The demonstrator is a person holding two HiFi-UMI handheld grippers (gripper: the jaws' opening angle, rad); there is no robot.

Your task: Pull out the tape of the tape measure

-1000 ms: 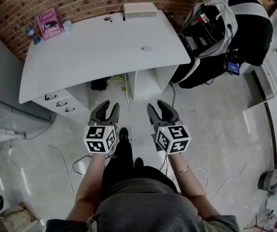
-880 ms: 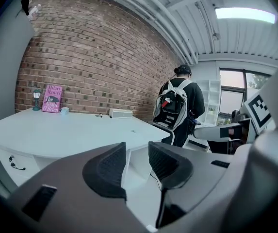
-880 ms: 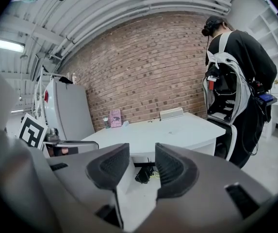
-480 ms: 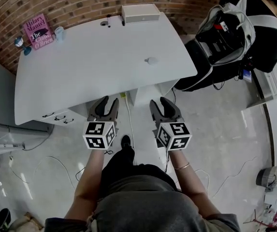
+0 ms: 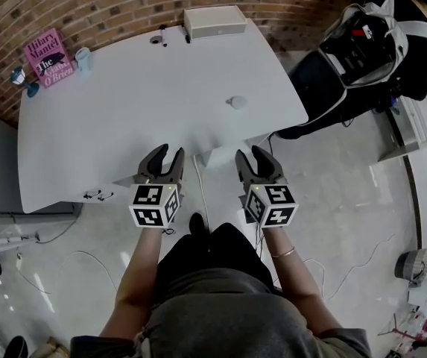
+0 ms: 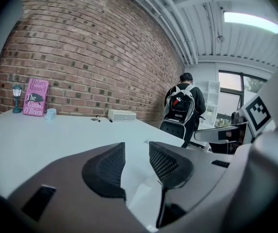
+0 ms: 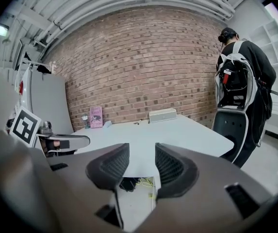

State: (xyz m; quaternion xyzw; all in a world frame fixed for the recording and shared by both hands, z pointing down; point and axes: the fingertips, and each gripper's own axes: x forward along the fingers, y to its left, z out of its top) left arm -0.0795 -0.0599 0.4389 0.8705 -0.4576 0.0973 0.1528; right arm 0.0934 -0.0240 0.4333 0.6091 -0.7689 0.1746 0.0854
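My left gripper (image 5: 168, 154): jaws just been opening, now wide apart, nothing between them. Right gripper (image 5: 250, 154): jaws apart, empty. I see both at the table (image 5: 124, 118) edge.

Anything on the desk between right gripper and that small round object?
Nothing; head view shows bare desk between right gripper and the small round object.

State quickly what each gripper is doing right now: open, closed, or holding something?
Left gripper: open, its tongs have just been opening wider, nothing between them.
Right gripper: open, nothing between its tongs.
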